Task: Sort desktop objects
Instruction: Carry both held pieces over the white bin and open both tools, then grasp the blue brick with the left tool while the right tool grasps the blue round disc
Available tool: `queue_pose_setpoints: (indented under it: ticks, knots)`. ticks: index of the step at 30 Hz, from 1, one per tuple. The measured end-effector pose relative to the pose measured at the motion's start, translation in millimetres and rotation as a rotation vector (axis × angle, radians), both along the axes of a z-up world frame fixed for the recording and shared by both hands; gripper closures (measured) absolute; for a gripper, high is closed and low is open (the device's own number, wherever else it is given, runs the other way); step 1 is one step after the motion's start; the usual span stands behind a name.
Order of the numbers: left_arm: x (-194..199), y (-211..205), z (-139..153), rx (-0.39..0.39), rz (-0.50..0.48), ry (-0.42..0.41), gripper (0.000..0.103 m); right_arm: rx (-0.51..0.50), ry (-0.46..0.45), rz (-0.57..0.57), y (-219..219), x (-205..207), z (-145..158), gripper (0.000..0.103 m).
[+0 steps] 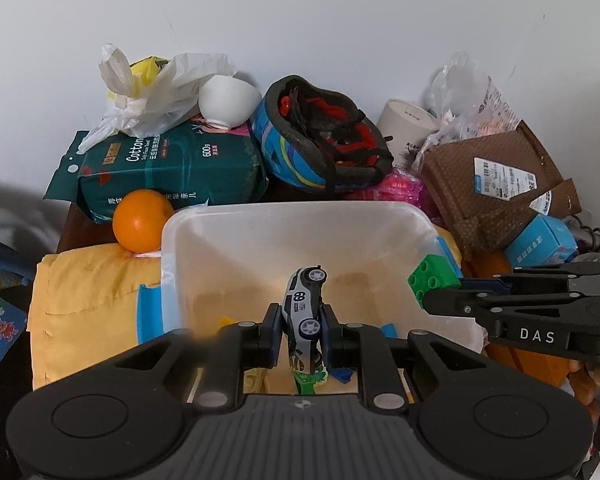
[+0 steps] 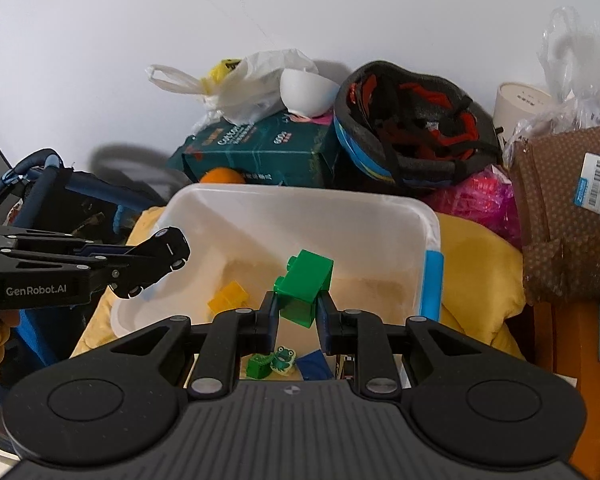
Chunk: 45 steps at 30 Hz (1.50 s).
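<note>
White wall behind a cluttered desk. Left wrist view: we see the left gripper (image 1: 300, 334) clamped on a toy car (image 1: 303, 312) held nose-up above the plastic bin (image 1: 220, 224); an orange (image 1: 142, 220) sits at ten o'clock. Right wrist view: the right gripper (image 2: 298, 316) pinches a green brick (image 2: 304, 288) over the bin; a yellow brick (image 2: 228, 298) lies inside at nine o'clock.

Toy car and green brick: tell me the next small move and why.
Probably open both grippers and drop them. The left gripper is shut on the toy car, the right gripper on the green brick, and both hang over the clear bin, where a yellow brick already lies.
</note>
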<state>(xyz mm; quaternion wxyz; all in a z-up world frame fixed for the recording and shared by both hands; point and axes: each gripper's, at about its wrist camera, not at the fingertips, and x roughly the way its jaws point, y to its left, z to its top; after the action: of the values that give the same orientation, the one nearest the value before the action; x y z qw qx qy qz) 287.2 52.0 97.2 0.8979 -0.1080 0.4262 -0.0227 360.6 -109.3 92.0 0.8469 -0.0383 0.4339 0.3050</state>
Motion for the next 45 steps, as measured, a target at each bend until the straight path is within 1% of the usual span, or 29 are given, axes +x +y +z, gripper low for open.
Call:
queue_pose_setpoints:
  ticks: [1,2,3,4,5,6,7,9,10,11,12,14,15,16,17,18,19,21,23,25,29,32,33,34,35,36,37,41,45]
  knots:
    - [0,0,-1,0.004,0.007,-0.001,0.078,-0.002,0.004,0.000,0,0,-2,0.080]
    - [-1,-1,-1,0.011,0.022,-0.011,0.074,-0.004,0.009,-0.002,1,1,-3,0.080]
    - [-2,-1,-1,0.023,0.037,-0.020,0.056,-0.006,0.012,-0.003,0,1,-4,0.079]
    - [-3,-1,-1,0.037,0.054,-0.028,0.044,-0.009,0.012,-0.006,0,2,-5,0.075]
    - [-5,-2,0,0.050,0.060,-0.037,0.043,-0.010,0.004,-0.014,0,2,-5,0.071]
    - [-7,-2,0,0.062,0.053,-0.045,0.043,-0.010,-0.001,-0.020,-2,1,-6,0.058]
    - [-11,-2,0,0.070,0.042,-0.054,0.043,-0.005,-0.008,-0.021,-3,1,-5,0.051]
    - [-25,-2,-1,0.083,0.036,-0.080,0.043,-0.002,-0.021,-0.021,-7,-3,-4,0.051]
    - [-37,-2,-1,0.088,0.032,-0.108,0.043,0.010,-0.031,-0.017,-10,-7,-3,0.051]
    - [-50,-3,-3,0.092,0.023,-0.136,0.043,0.027,-0.049,-0.016,-14,-14,0,0.051]
    - [-65,-4,-6,0.101,0.022,-0.159,0.043,0.059,-0.087,-0.011,-20,-28,3,0.051]
    - [-98,-8,-24,0.120,0.028,-0.184,0.043,0.116,-0.143,-0.004,-36,-57,1,0.049]
    - [-114,-11,-37,0.127,0.030,-0.179,0.043,0.128,-0.160,-0.007,-42,-70,-4,0.044]
    - [-128,-12,-53,0.131,0.042,-0.162,0.043,0.114,-0.179,-0.009,-51,-89,-18,0.042]
    - [-140,-12,-68,0.128,0.060,-0.140,0.043,0.080,-0.183,-0.020,-55,-101,-32,0.042]
    - [-151,-13,-87,0.123,0.079,-0.104,0.043,0.028,-0.172,-0.039,-60,-114,-54,0.042]
    - [-157,-12,-103,0.123,0.088,-0.063,0.043,-0.019,-0.145,-0.063,-66,-124,-77,0.042]
    - [-165,-13,-129,0.139,0.096,-0.004,0.043,-0.063,-0.077,-0.085,-74,-138,-114,0.042]
    - [-166,-14,-145,0.153,0.104,0.029,0.044,-0.097,-0.064,-0.086,-74,-149,-137,0.042]
    - [-164,-14,-155,0.152,0.103,0.037,0.044,-0.107,-0.063,-0.085,-72,-152,-148,0.042]
    - [-156,-18,-166,0.177,0.070,0.039,0.045,-0.110,-0.080,-0.074,-59,-142,-152,0.042]
    - [-151,-19,-168,0.190,0.066,0.033,0.051,-0.143,-0.093,-0.038,-52,-140,-158,0.042]
    - [-152,-21,-168,0.188,0.057,0.027,0.058,-0.152,-0.094,-0.030,-51,-140,-159,0.044]
    - [-150,-23,-169,0.185,0.039,0.026,0.067,-0.154,-0.092,-0.024,-49,-138,-160,0.044]
    - [-150,-25,-169,0.182,0.020,0.026,0.070,-0.157,-0.088,-0.012,-47,-136,-161,0.047]
    - [-150,-26,-169,0.188,0.007,0.023,0.070,-0.158,-0.090,-0.001,-50,-138,-163,0.056]
    - [-150,-26,-168,0.189,0.002,0.018,0.071,-0.156,-0.089,0.006,-50,-138,-162,0.061]
    - [-155,-23,-161,0.161,0.004,-0.006,0.071,-0.126,-0.071,0.000,-58,-141,-157,0.061]
    - [-164,-20,-144,0.141,0.009,-0.043,0.071,-0.091,-0.078,-0.015,-65,-146,-149,0.061]
